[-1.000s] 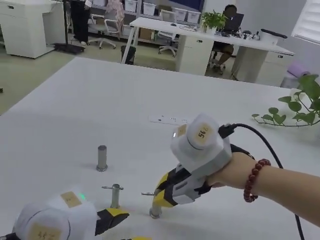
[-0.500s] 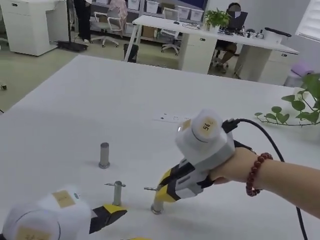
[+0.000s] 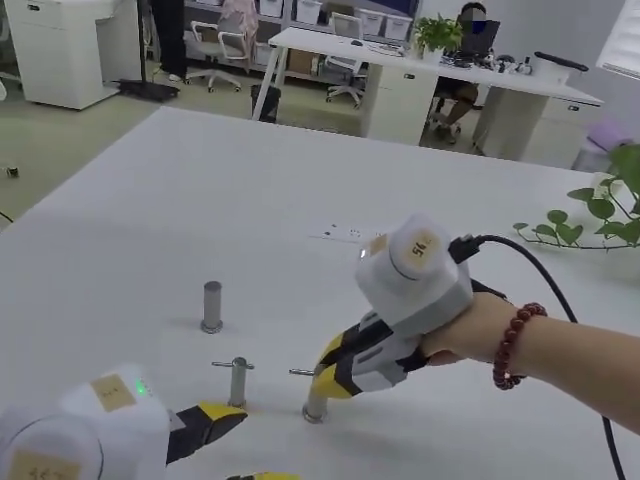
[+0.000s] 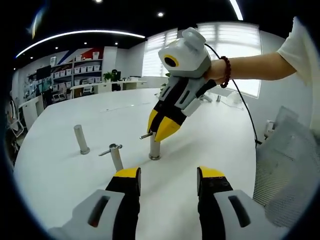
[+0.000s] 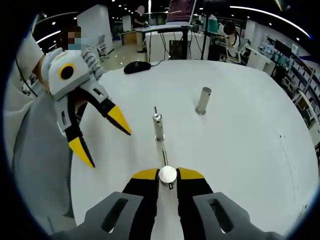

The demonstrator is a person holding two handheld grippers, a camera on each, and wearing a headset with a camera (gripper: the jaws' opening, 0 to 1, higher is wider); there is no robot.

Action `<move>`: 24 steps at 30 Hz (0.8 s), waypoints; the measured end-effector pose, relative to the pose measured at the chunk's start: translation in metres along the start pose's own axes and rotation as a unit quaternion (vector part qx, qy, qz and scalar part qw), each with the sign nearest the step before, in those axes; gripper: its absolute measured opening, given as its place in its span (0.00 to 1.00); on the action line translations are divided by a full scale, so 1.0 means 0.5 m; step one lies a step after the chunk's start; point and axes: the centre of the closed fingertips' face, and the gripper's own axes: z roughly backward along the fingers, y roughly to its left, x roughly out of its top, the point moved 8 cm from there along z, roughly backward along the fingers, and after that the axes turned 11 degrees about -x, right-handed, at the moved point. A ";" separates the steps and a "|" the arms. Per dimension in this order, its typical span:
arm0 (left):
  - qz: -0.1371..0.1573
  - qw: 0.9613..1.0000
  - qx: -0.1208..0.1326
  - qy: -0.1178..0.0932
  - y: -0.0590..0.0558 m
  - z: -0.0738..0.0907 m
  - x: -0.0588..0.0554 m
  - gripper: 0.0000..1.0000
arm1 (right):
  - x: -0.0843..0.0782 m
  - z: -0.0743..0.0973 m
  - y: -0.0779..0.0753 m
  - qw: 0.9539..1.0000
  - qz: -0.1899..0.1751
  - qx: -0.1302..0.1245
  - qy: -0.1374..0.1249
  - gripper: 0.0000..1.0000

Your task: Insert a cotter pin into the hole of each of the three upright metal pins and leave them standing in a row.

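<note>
Three upright metal pins stand in a row on the white table [image 3: 150, 200]. The bare far pin [image 3: 212, 305] has no cotter pin. A cotter pin [image 3: 227, 365] crosses the middle pin [image 3: 237, 381]. My right gripper [image 3: 325, 372] is at the top of the near pin [image 3: 315, 402], shut on a cotter pin [image 3: 300, 372] that sticks out the other side. In the right gripper view that cotter pin [image 5: 164, 155] runs past the pin's round top [image 5: 167, 174] between the jaws. My left gripper [image 4: 170, 175] hangs open, short of the middle pin [image 4: 116, 156].
A white power strip [image 3: 345, 234] lies further back on the table. A trailing plant [image 3: 600, 215] reaches in from the right edge. A black cable [image 3: 540, 275] runs from the right gripper. Desks, chairs and a seated person are beyond the table.
The head camera has shifted a little. My right gripper stays at the near pin with the cotter pin; the left gripper stays low at the front left, open.
</note>
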 end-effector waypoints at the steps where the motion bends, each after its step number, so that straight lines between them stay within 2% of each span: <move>1: 0.000 1.000 0.000 0.000 0.000 0.000 0.000 0.45 | 0.000 -0.001 0.000 1.000 -0.003 0.000 0.000 0.14; 5: -0.003 1.000 0.001 -0.001 -0.003 0.004 0.005 0.47 | 0.000 -0.004 0.001 1.000 -0.013 0.003 -0.001 0.17; 12: -0.011 1.000 0.000 0.003 -0.005 0.012 0.006 0.51 | 0.016 0.002 -0.002 0.999 -0.034 0.004 -0.022 0.26; 19: -0.011 1.000 0.009 -0.003 -0.006 0.033 0.005 0.56 | 0.046 0.001 -0.013 0.997 -0.062 0.003 -0.052 0.36; 22: -0.004 1.000 0.012 -0.004 -0.005 0.039 0.003 0.60 | 0.063 -0.009 -0.019 0.995 -0.078 -0.001 -0.069 0.36; 24: -0.001 1.000 0.014 -0.006 -0.004 0.045 0.002 0.61 | 0.074 -0.017 -0.022 0.994 -0.074 -0.009 -0.080 0.36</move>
